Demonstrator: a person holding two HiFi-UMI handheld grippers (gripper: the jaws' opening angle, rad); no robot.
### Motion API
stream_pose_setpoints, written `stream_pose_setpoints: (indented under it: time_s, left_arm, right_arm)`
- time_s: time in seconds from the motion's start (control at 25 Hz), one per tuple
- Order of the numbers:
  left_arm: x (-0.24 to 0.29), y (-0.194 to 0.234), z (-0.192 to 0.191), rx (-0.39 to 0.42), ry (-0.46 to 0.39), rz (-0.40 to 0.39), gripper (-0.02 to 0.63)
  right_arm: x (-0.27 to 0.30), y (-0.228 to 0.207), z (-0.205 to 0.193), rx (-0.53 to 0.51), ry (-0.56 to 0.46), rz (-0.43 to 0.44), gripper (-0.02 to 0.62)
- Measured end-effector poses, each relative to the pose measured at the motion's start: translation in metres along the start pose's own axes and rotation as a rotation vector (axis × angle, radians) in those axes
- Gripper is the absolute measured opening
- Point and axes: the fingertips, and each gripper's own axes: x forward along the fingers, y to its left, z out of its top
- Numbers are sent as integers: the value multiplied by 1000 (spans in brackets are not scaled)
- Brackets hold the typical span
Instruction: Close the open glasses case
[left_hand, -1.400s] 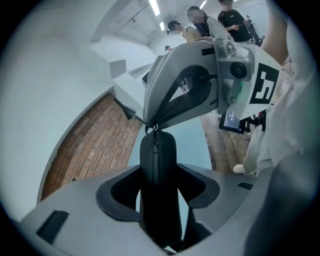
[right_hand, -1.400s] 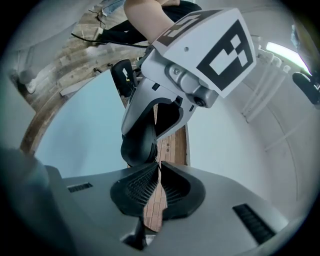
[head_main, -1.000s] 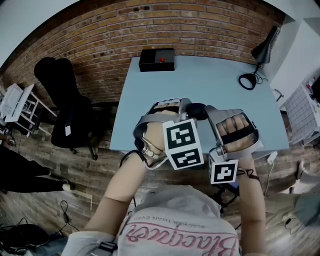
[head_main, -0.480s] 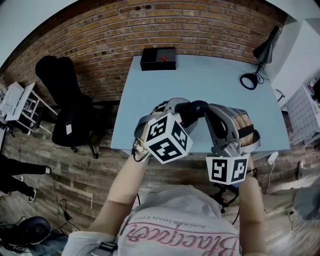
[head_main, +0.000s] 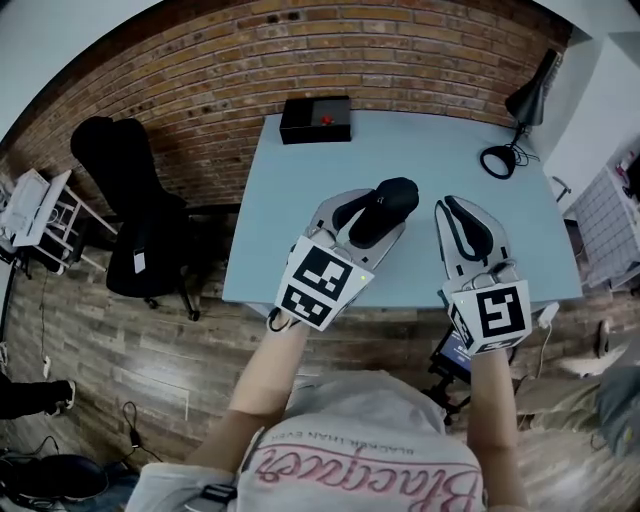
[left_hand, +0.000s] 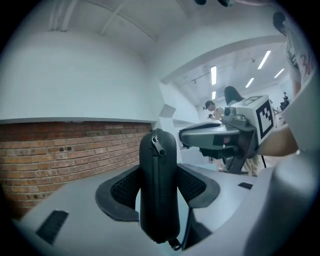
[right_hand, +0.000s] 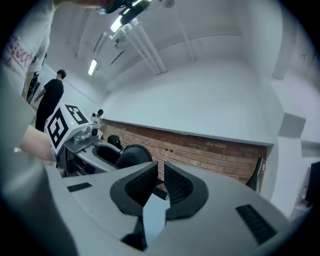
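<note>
**Item:** black oval zip-up glasses case, lid shut.
**Location:** clamped in your left gripper, one ribbed pad on each flat side, above the near part of the light blue table.
**Orientation:** the long axis runs along the jaws. The zip-pull end points away from you toward the red brick wall.
**Your right gripper:** just beside the left one, jaws drawn almost together with nothing between them.
**Also present:** black box with red button, at the table's far edge.
</note>
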Motion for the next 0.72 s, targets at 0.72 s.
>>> stream_pose_setpoints:
  time_s: [0.72]
  left_arm:
    - [-13,33,14,-374,-304,180,232]
  right_arm:
    - [-2,-14,-26,289,6,-64,32]
